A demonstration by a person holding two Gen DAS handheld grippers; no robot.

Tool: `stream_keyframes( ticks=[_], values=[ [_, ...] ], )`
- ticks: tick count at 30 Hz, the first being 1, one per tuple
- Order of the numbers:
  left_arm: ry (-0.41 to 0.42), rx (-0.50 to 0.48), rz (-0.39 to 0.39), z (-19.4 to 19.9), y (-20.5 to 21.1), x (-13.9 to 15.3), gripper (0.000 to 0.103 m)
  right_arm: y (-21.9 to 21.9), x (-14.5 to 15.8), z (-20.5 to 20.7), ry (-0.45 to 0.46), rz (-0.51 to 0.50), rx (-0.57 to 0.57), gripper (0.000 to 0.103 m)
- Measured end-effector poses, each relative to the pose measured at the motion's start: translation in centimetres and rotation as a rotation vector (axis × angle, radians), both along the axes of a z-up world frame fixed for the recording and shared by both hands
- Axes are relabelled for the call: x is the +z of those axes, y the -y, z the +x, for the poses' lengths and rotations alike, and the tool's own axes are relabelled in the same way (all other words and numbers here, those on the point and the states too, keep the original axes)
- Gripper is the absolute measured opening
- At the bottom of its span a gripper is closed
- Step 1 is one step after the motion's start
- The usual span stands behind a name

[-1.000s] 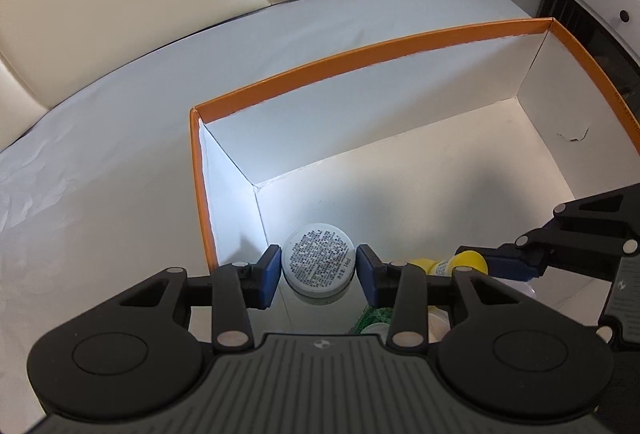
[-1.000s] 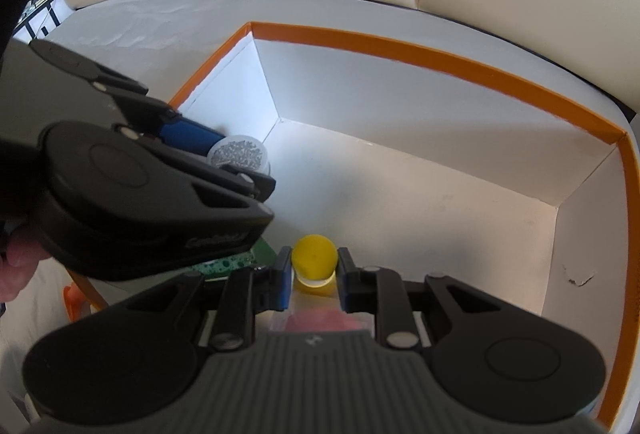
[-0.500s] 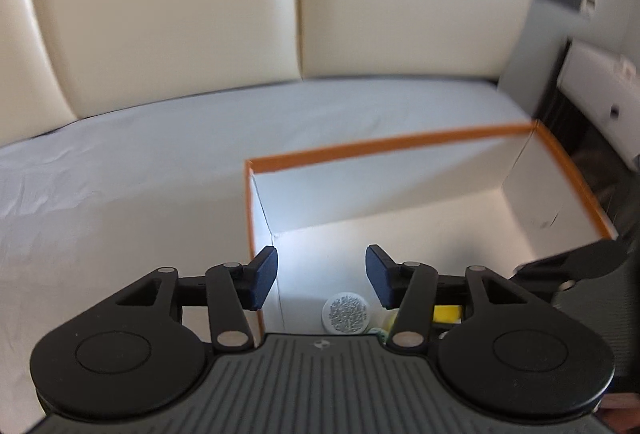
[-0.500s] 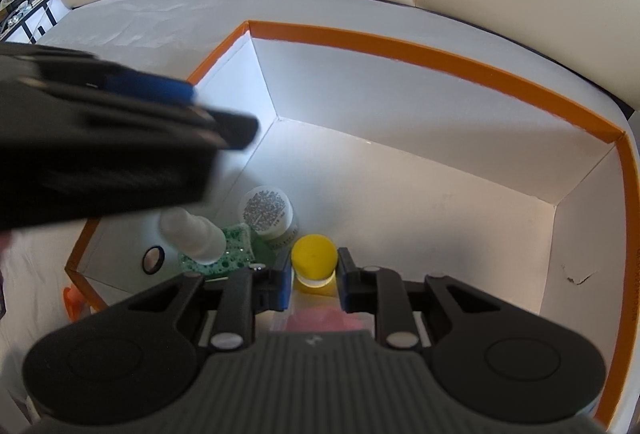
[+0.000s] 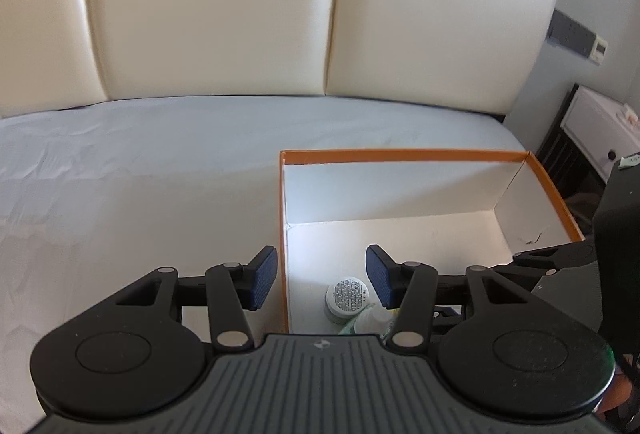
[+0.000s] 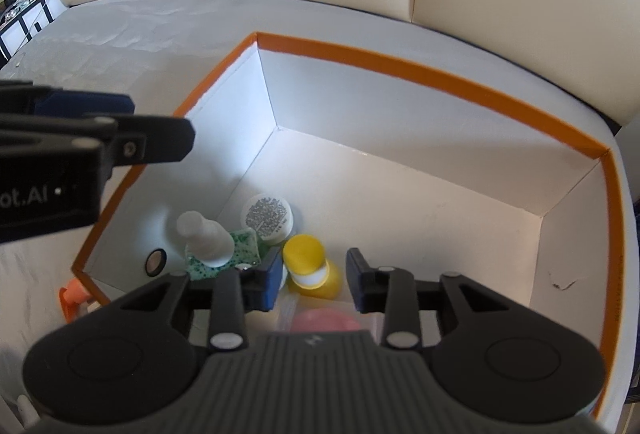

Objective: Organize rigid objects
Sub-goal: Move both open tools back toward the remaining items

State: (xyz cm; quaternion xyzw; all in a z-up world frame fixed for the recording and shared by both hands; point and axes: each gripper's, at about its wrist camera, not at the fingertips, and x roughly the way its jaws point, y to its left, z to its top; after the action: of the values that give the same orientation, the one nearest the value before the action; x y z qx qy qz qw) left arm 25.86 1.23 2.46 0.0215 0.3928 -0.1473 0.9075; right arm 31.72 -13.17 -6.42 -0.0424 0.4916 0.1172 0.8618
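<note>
The right hand-held gripper [image 6: 312,280] has just spread its jaws, the yellow bottle [image 6: 310,262] standing free between them in the orange-rimmed box's [image 6: 440,73] near corner beside a white jar [image 6: 267,213]. The left hand-held gripper [image 5: 322,276] hovers apart and empty above the box's left wall; most of the floor lies bare.

Matt white card lines the orange-edged box [image 6: 440,73]; glossy cream leather-look cushions [image 5: 208,13] back a smooth, faintly creased cloth sheet [image 5: 140,169].
</note>
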Motion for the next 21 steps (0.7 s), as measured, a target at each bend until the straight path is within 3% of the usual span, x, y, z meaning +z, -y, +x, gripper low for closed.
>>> stream_keyframes(
  ticks=[4, 7, 13, 17, 21],
  values=[
    [0.047, 0.021, -0.048, -2.7, -0.9, 0.9, 0.060, 0.1, 1.6, -1.8, 0.057, -0.004, 0.004, 0.040],
    [0.083, 0.039, -0.089, -5.7, -1.7, 1.0, 0.060, 0.2, 3.1, -4.5, 0.156, 0.016, 0.008, 0.045],
    [0.075, 0.090, -0.127, -10.0, -3.1, -0.2, 0.060, 0.0, 4.6, -10.9, 0.331, 0.047, -0.017, 0.045],
    [0.005, 0.117, -0.109, -11.3, -4.2, -2.0, 0.060, -0.6, 4.6, -15.2, 0.401, 0.081, -0.037, 0.049],
    [-0.144, 0.202, -0.076, -11.2, -6.0, -4.5, 0.060, -1.5, 3.1, -18.2, 0.395, 0.117, -0.024, 0.053]
  ],
)
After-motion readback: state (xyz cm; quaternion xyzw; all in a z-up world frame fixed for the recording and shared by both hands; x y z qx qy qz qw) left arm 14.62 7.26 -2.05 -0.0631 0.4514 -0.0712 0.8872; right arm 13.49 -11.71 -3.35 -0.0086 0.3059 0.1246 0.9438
